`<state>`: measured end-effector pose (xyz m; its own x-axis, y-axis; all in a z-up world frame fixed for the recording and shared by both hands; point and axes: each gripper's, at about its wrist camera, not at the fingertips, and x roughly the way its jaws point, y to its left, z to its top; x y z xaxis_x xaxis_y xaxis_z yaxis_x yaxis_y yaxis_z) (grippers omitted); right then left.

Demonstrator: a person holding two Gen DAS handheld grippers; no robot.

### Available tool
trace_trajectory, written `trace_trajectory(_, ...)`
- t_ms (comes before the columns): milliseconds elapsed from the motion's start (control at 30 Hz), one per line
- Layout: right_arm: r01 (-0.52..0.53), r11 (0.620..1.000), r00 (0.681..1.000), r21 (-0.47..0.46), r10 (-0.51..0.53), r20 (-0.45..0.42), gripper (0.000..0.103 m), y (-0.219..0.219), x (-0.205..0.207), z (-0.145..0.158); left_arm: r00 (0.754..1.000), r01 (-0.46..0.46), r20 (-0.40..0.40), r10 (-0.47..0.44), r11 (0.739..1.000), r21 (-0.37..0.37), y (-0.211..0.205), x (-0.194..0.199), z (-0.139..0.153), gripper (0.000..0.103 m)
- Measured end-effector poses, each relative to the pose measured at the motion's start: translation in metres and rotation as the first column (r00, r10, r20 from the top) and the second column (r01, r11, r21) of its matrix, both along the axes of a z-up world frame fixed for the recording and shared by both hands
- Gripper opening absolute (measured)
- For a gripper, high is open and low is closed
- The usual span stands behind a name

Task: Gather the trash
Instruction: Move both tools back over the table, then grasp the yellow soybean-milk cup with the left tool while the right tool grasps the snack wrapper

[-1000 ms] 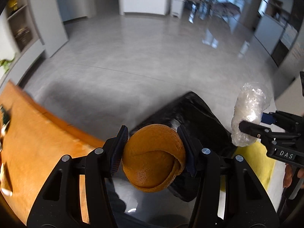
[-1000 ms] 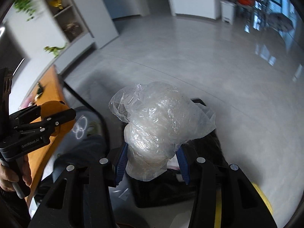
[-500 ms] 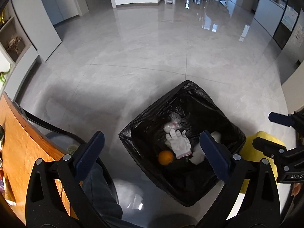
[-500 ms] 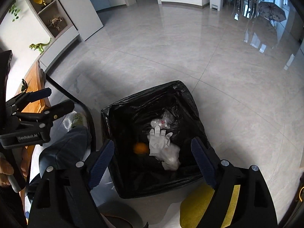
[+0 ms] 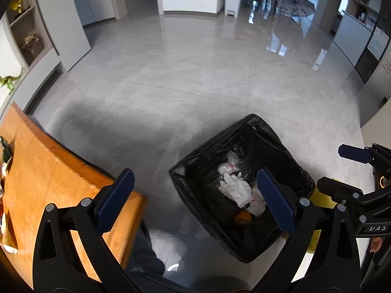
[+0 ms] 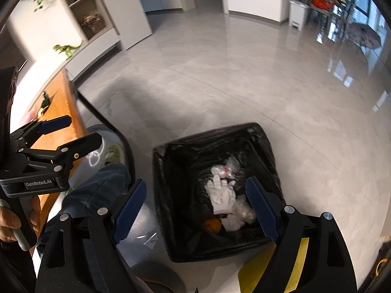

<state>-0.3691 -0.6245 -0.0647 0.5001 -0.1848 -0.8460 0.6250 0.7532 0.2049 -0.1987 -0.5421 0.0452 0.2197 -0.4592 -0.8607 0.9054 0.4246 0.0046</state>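
A bin lined with a black bag point(image 5: 281, 144) stands on the floor below both grippers; it also shows in the right wrist view point(image 6: 171, 171). Inside lie a white glove point(image 5: 235, 188) point(image 6: 221, 195), an orange peel point(image 5: 243, 217) point(image 6: 212, 225) and crumpled clear plastic point(image 5: 227, 168) point(image 6: 242, 210). My left gripper point(image 5: 194, 199) is open and empty, up and left of the bin. My right gripper point(image 6: 195, 210) is open and empty above the bin. Each gripper shows in the other's view: the right one point(image 5: 352, 168) and the left one point(image 6: 70, 131).
An orange wooden table point(image 5: 41, 171) is at the left, with small items at its far edge. A yellow object point(image 6: 300, 251) lies beside the bin. My leg in jeans point(image 6: 97, 190) is at the bottom. Grey tiled floor point(image 5: 195, 78) stretches ahead. A shelf with a toy dinosaur point(image 6: 66, 47) stands far left.
Both grippers opened: the orange peel and the clear plastic dropped into the bin. Since then both views have swung a little to the left, bringing the table back in.
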Motion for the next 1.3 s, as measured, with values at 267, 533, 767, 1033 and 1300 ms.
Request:
trace_trajectory(267, -0.147, 0.988, 0.989, -0.042, 0.147, 0.005, 0.084, 0.041, 0.068, 0.028, 0.986, -0.160, 0.031, 0.161, 0.987, -0.036, 0.067, 0.051, 0.022, 0.097)
trace_trajectory(533, -0.299, 0.951, 0.954, -0.072, 0.299, -0.010, 0.084, 0.096, 0.142, 0.047, 0.916, -0.400, 0.012, 0.402, 0.914, -0.063, 0.161, 0.124, 0.035, 0.097)
trace_trajectory(767, -0.407, 0.909, 0.913, -0.090, 0.406, -0.026, 0.084, 0.141, 0.190, 0.056, 0.792, -0.611, 0.005, 0.611, 0.792, -0.018, 0.246, 0.191, 0.039, 0.097)
trace_trajectory(1033, -0.478, 0.874, 0.878, -0.092, 0.477, -0.037, 0.084, 0.171, 0.239, 0.065, 0.688, -0.722, -0.014, 0.726, 0.686, 0.091, 0.308, 0.260, 0.008, 0.097)
trace_trajectory(1300, -0.552, 0.830, 0.834, -0.075, 0.551, -0.040, 0.084, 0.201, 0.296, 0.062, 0.646, -0.750, -0.092, 0.758, 0.653, 0.108, 0.351, 0.287, -0.021, 0.097)
